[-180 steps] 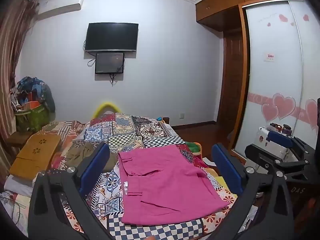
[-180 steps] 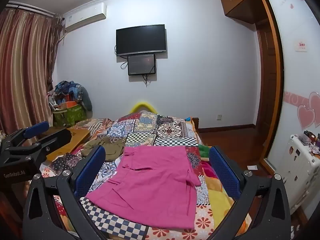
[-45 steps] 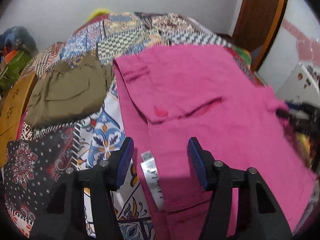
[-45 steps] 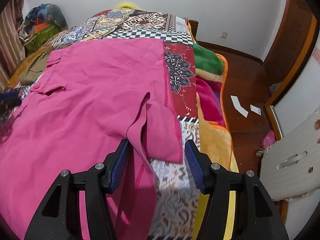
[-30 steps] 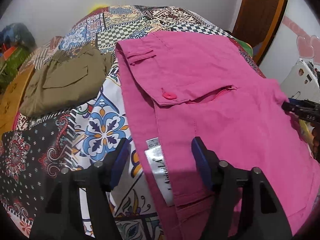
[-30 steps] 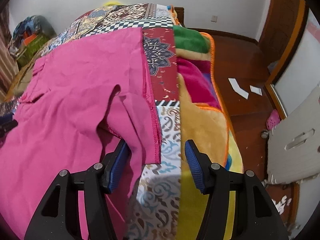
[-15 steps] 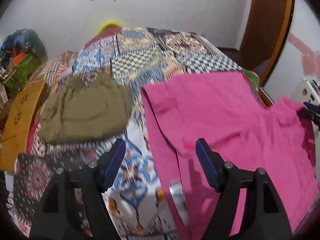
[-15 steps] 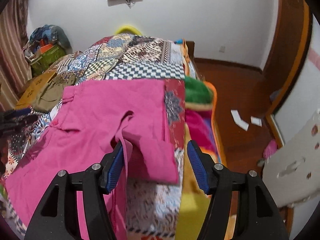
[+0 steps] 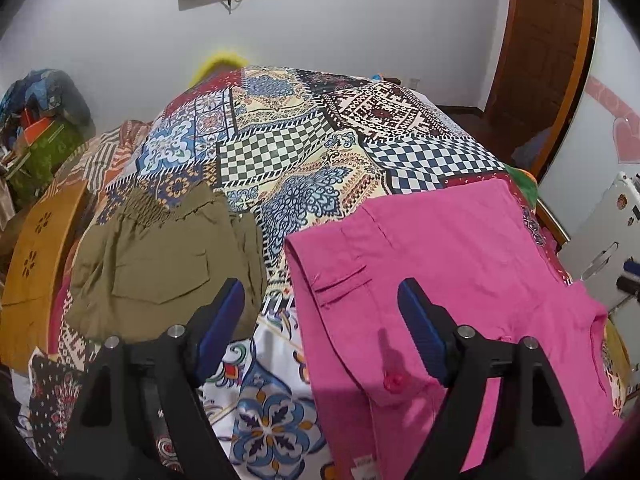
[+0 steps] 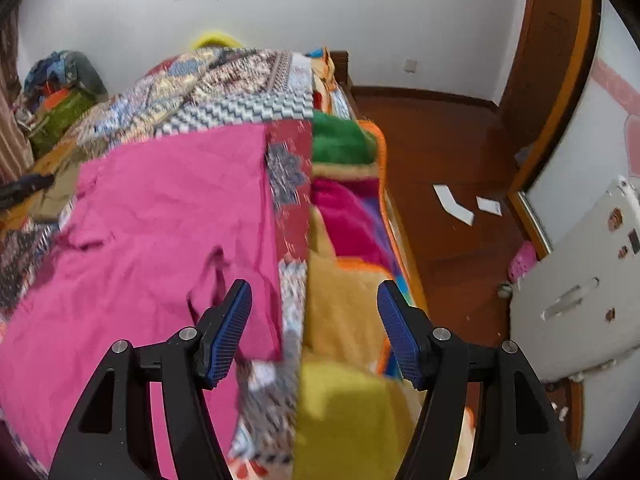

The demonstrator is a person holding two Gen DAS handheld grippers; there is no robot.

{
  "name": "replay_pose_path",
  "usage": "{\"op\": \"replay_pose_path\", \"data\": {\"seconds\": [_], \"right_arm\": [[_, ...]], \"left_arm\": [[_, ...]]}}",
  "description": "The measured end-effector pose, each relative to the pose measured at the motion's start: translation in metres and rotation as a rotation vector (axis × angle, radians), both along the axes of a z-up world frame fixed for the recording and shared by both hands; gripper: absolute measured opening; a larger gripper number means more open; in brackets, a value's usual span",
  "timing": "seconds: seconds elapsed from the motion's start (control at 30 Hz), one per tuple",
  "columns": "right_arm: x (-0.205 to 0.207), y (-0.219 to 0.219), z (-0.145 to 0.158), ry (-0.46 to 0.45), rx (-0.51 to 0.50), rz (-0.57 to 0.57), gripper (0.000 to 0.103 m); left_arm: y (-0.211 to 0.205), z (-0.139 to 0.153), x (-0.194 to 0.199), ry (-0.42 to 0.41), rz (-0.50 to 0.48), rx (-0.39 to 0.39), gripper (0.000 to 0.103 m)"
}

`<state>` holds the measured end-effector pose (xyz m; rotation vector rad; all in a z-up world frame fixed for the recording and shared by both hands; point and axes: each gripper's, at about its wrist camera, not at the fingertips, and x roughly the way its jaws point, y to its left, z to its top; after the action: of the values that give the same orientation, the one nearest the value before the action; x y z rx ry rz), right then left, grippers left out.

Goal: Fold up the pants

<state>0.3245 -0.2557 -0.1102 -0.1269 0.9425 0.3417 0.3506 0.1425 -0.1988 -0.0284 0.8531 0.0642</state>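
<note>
Both hand-held grippers — left (image 9: 320, 312), right (image 10: 314, 316) — agape above pink pants (image 9: 460, 264).

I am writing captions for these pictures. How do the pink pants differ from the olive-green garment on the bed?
The pink pants look larger and lie spread out; the olive-green garment looks smaller and more bunched. The pink pants show a round pink button; the olive-green garment shows a gathered waistband and a flap pocket. Both rest on the patchwork quilt, apart from each other, and neither claw holds them.
</note>
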Motion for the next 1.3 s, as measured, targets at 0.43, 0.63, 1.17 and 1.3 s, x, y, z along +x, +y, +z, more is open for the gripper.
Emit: {"op": "replay_pose_path", "data": {"seconds": [0.43,0.63,1.17,1.3], "right_arm": [[0.095,0.094,-0.02,-0.069,-0.034,0.175,0.073],[0.136,0.107,-0.052,0.0,-0.053,0.162,0.072],[0.161,0.12,-0.074,0.069,0.048,0.206,0.019],[0.157,0.124,-0.071,0.067,0.041,0.223,0.008]], "left_arm": [[0.019,-0.03,0.057,0.034,-0.011,0.044,0.083],[0.03,-0.057,0.076,0.083,-0.028,-0.024,0.071],[0.027,-0.067,0.083,0.09,-0.073,-0.098,0.042],[0.03,-0.064,0.081,0.093,-0.048,-0.091,0.024]]}}
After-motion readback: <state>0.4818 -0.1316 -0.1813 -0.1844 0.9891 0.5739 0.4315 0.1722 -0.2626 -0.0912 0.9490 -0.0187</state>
